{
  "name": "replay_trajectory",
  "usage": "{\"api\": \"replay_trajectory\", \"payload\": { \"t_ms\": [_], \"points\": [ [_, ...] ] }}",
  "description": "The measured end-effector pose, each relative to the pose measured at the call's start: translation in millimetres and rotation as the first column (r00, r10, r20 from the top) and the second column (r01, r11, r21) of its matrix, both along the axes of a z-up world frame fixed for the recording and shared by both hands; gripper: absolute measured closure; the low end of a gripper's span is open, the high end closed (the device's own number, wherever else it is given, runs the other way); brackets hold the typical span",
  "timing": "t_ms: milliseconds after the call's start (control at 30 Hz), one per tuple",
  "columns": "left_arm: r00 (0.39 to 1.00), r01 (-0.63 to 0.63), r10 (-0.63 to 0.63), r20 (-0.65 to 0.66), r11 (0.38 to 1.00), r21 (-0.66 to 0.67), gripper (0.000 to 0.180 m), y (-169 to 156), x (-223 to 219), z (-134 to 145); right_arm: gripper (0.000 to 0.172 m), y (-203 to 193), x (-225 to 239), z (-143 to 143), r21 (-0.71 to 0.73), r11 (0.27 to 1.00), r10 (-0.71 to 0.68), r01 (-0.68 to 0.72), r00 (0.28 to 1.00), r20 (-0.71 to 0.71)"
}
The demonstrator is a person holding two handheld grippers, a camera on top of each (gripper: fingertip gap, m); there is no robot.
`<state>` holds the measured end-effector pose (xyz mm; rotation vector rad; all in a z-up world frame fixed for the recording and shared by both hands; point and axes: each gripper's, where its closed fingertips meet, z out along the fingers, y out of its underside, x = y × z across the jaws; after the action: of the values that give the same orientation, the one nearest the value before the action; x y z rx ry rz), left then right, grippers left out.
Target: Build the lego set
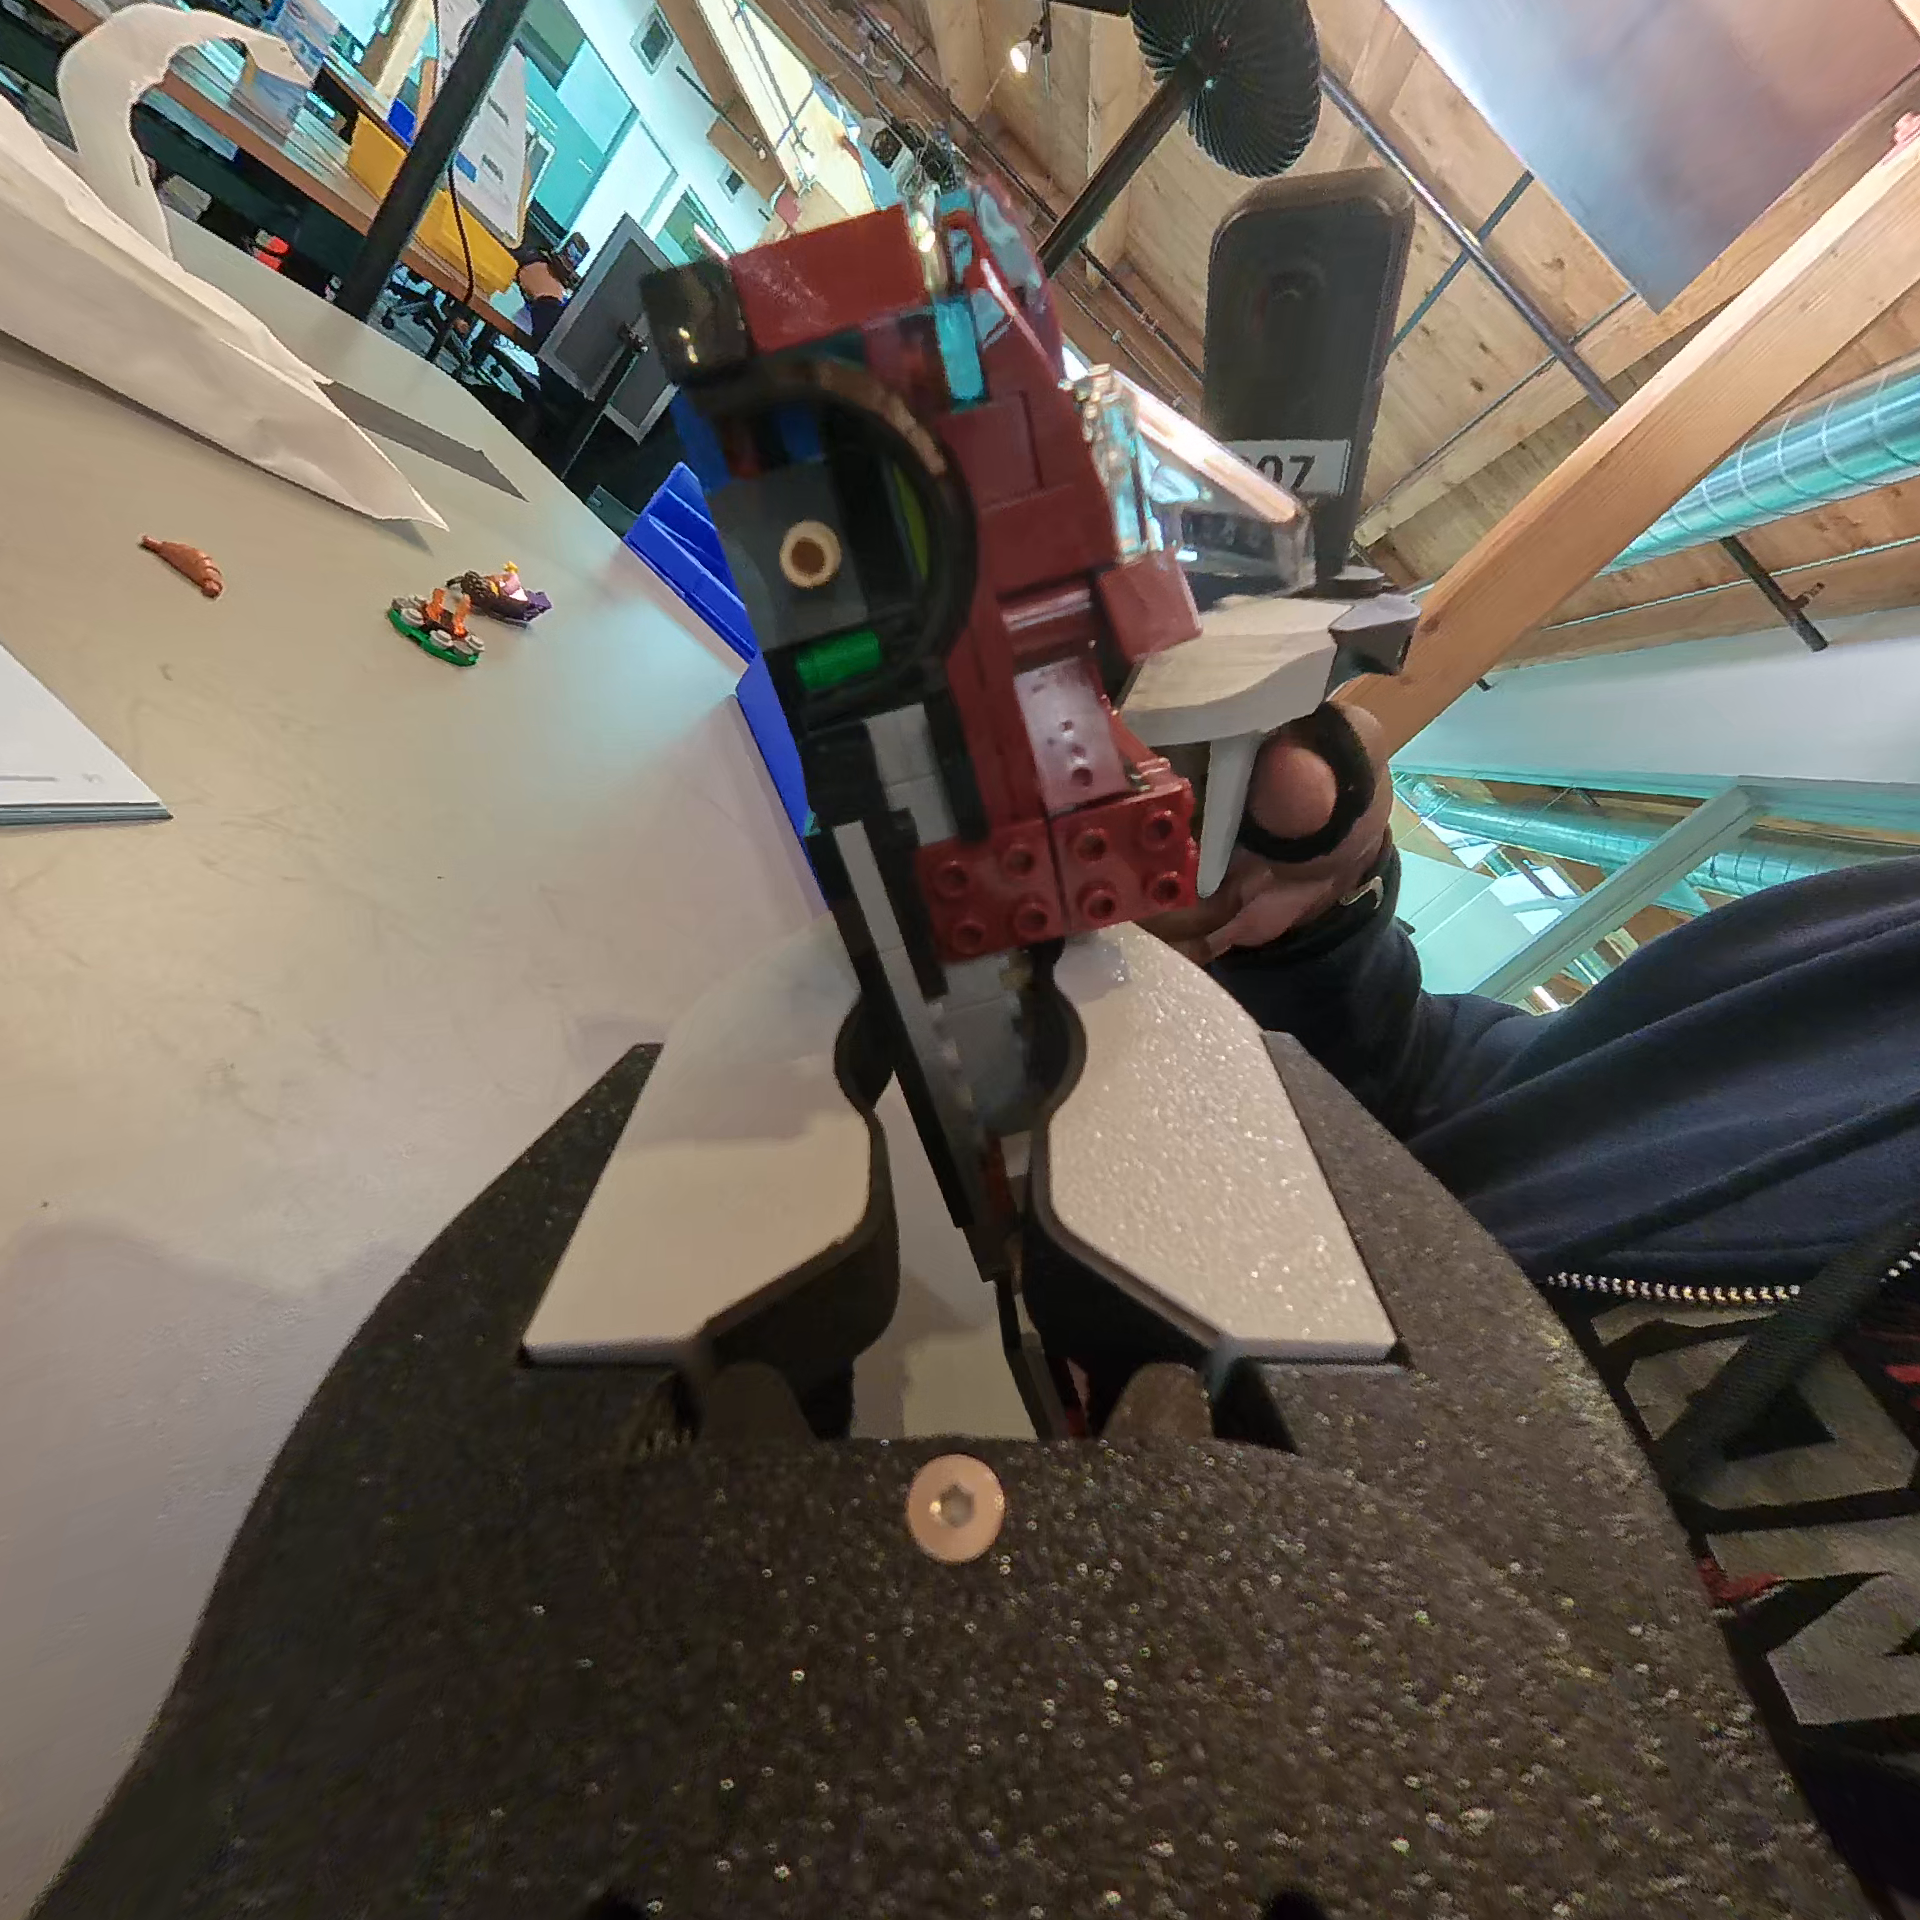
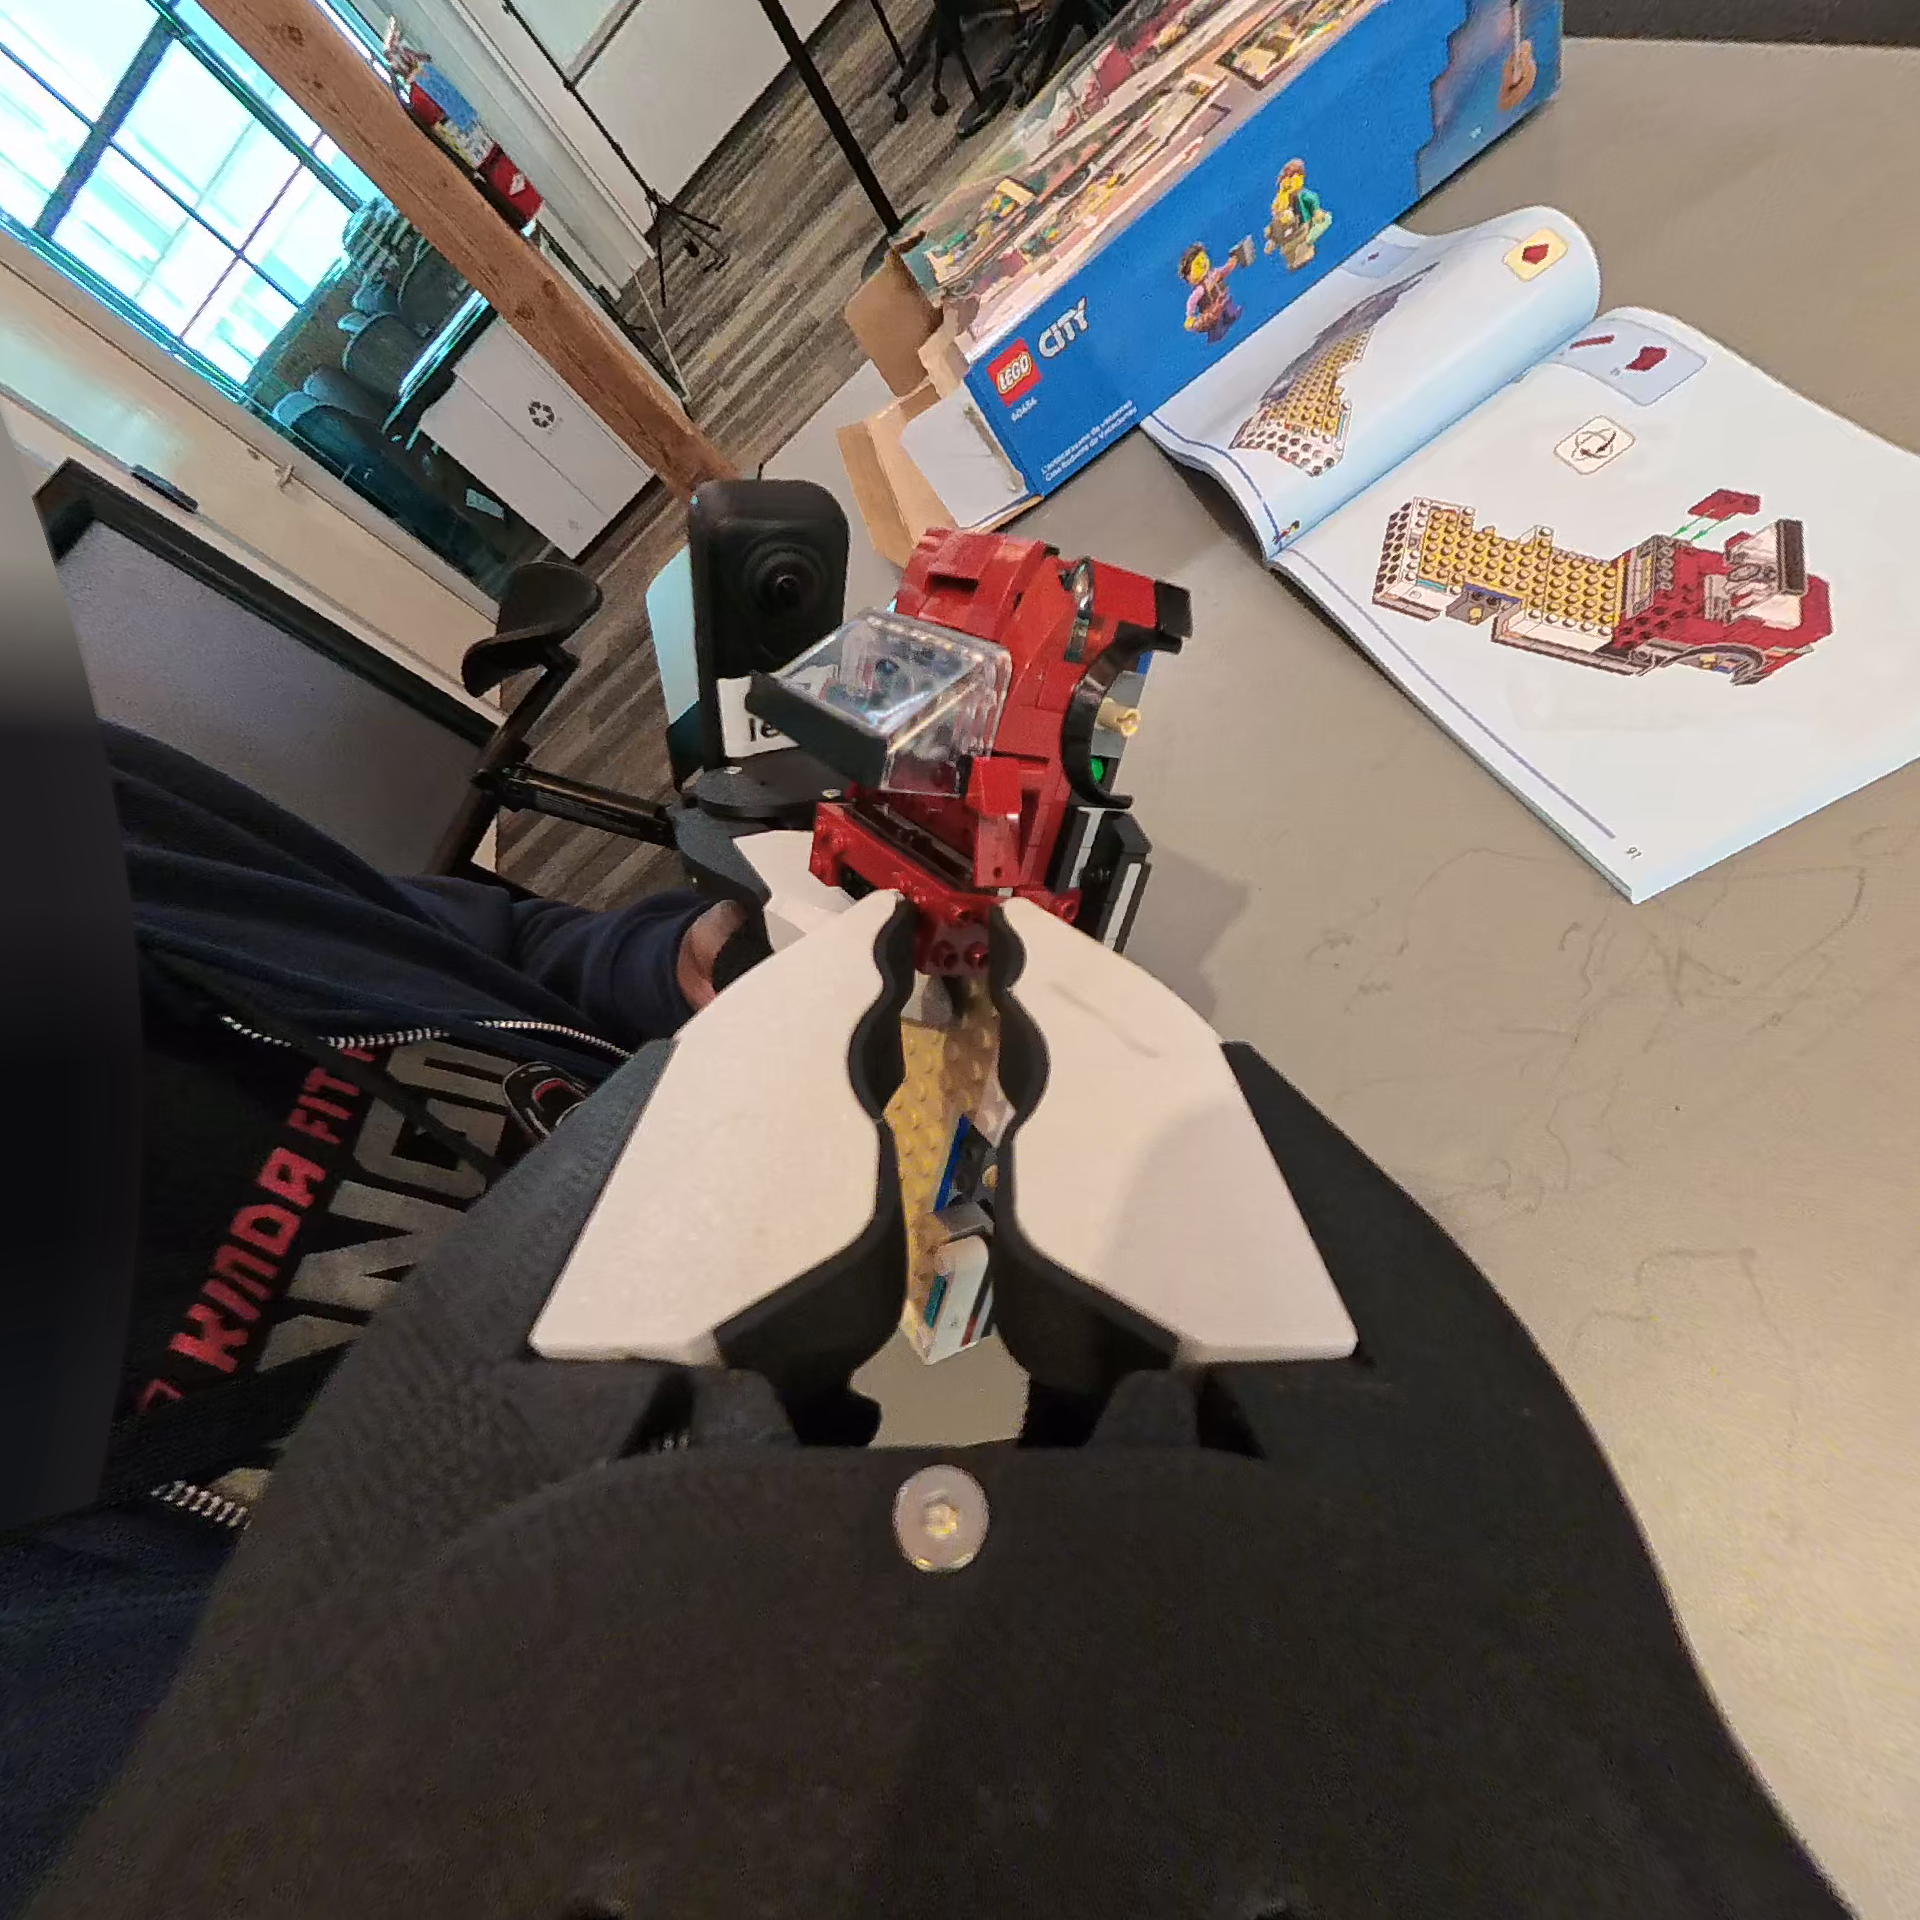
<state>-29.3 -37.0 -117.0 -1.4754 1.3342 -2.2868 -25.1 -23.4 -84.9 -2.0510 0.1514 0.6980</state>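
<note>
Both hand-held grippers grasp one brick-built red truck model (image 2: 966, 748) above the grey surface (image 2: 1455, 1039). The left hand-held gripper (image 1: 961, 1023) clamps its grey-and-black base; the right hand-held gripper (image 2: 948, 940) pinches a red studded piece. Beyond the right one lie an open instruction booklet (image 2: 1558, 582) and a blue box (image 2: 1247, 239).

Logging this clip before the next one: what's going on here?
A person in a dark zip hoodie holds a red, partly built brick truck model between two hand-held grippers, lifted above a grey table. The left gripper clamps the model's grey and black base edge; the right gripper has closed on a small dark red studded piece at its front. An open instruction booklet and blue set box lie on the table.
</note>
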Motion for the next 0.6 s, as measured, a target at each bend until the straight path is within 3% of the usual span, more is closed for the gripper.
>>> {"api": "replay_trajectory", "payload": {
  "t_ms": [600],
  "points": [
    [1.0,-0.017,0.018,-0.012,0.994,0.112,0.156,-0.6,1.2,-7.8,0.158,-4.0,1.3,-8.3,-0.023,1.0,-0.005,0.003,0.997,-0.077]
  ]
}}
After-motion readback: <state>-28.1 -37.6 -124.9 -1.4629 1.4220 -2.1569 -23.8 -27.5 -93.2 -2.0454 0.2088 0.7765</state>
